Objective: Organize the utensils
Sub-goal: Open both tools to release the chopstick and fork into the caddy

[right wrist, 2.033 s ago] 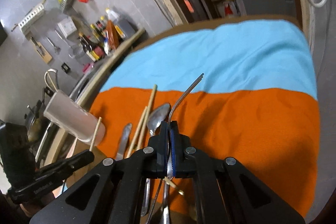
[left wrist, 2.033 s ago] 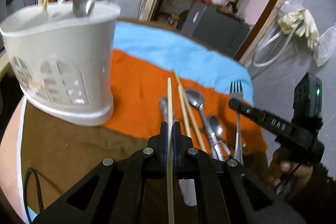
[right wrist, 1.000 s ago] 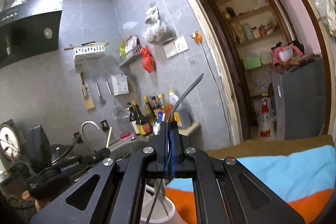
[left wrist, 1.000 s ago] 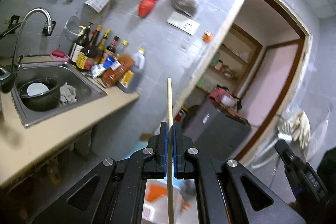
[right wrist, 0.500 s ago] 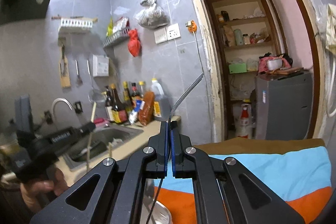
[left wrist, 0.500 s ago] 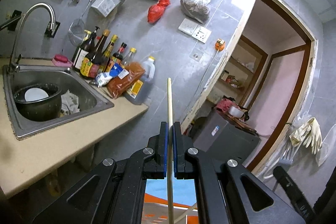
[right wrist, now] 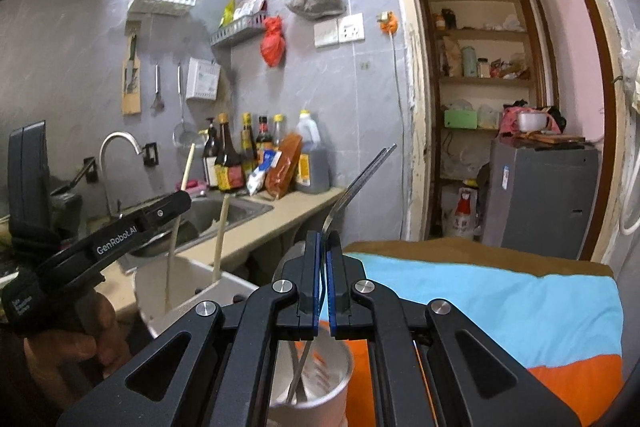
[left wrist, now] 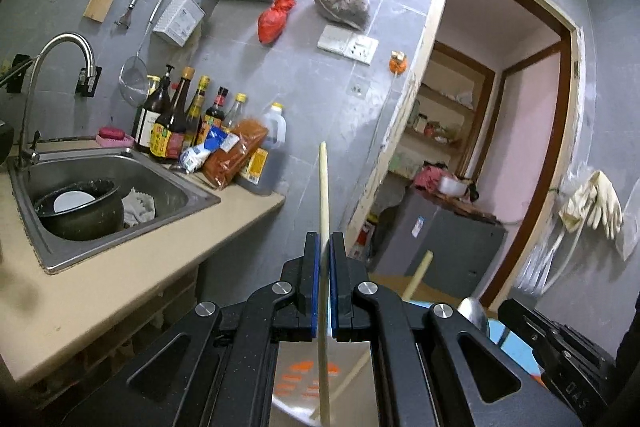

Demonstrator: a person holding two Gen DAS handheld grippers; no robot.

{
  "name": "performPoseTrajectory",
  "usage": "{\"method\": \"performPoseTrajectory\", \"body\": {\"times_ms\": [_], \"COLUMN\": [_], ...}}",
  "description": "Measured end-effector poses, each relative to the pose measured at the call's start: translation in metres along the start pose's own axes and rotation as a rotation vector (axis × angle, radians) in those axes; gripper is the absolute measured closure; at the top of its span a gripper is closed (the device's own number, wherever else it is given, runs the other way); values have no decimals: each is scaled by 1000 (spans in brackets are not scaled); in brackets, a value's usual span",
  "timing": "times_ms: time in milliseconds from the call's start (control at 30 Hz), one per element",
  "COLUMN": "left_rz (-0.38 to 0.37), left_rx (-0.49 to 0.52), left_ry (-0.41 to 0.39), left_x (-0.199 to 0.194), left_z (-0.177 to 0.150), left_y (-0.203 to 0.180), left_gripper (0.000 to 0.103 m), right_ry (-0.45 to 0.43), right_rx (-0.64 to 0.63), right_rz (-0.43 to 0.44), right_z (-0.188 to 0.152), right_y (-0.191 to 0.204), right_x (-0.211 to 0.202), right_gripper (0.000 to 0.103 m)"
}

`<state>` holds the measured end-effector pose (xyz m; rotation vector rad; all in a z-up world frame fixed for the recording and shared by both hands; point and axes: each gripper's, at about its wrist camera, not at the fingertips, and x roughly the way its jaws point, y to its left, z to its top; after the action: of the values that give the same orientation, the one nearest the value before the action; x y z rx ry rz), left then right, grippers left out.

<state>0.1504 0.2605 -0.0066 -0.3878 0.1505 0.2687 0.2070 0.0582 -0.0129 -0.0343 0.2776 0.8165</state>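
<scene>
**Chopstick and fork held over the holder**

Your left gripper (left wrist: 324,259) is clamped on a chopstick (left wrist: 323,187); the stick runs straight up between the blue pads and its lower end hangs down below them, over the white holder (left wrist: 304,375). In the right wrist view the same gripper (right wrist: 176,203) comes in from the left with your hand (right wrist: 76,331) on its grip, and the chopstick's lower end reaches down inside the holder's (right wrist: 192,283) rim. A second chopstick (right wrist: 221,235) already stands in that holder, leaning on its wall.

Your right gripper (right wrist: 323,259) is closed tight on a fork (right wrist: 360,175). Its tines point up and to the right, above the pads; its handle drops below them into the holder's nearer compartment (right wrist: 340,379), whose wall shows orange through its cut-outs. A spoon (left wrist: 474,311) bowl sticks up beside the right gripper's body in the left wrist view.

The holder sits on a table with an orange and blue cloth (right wrist: 520,311). Behind are a counter (left wrist: 120,275), a sink (left wrist: 120,171) with a pot in it, and bottles (left wrist: 180,119) against the wall.
</scene>
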Motion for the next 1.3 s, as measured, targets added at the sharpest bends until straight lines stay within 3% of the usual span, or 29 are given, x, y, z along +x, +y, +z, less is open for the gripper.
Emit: {"method": "performPoseTrajectory", "body": {"times_ms": [200, 300, 367, 467, 567, 633, 867, 1000, 1200, 1300], "left_rz": [-30, -26, -28, -33, -18, -16, 8, 13, -6, -18], "left_rx": [2, 2, -1, -12, 16, 37, 80, 124, 168, 185], "left_ry": [93, 113, 119, 118, 122, 118, 84, 66, 71, 76], "left_x": [-4, -10, -15, -24, -30, -36, -53, -64, -79, -85], "left_z": [-4, -4, -2, 1, 6, 9, 13, 7, -11, -23], "left_y": [0, -1, -4, -10, -22, -34, -71, -101, -142, -161], "left_gripper": [100, 97, 85, 73, 68, 61, 23, 18, 18, 10], "right_ry": [43, 47, 44, 35, 10, -15, -38, -49, -66, -60], "right_rx": [41, 71, 85, 113, 133, 151, 163, 168, 139, 115], "right_rz": [22, 35, 41, 44, 28, 9, -67, -104, -149, -173], "right_z": [-2, 0, 3, 8, 15, 20, 29, 31, 29, 24], "right_y": [-2, -5, -7, -12, -21, -28, -56, -76, -96, -104], "right_x": [-6, -11, -16, -24, -36, -47, -82, -111, -154, -170], "right_gripper": [93, 81, 79, 75, 60, 43, 18, 2, 0, 0]}}
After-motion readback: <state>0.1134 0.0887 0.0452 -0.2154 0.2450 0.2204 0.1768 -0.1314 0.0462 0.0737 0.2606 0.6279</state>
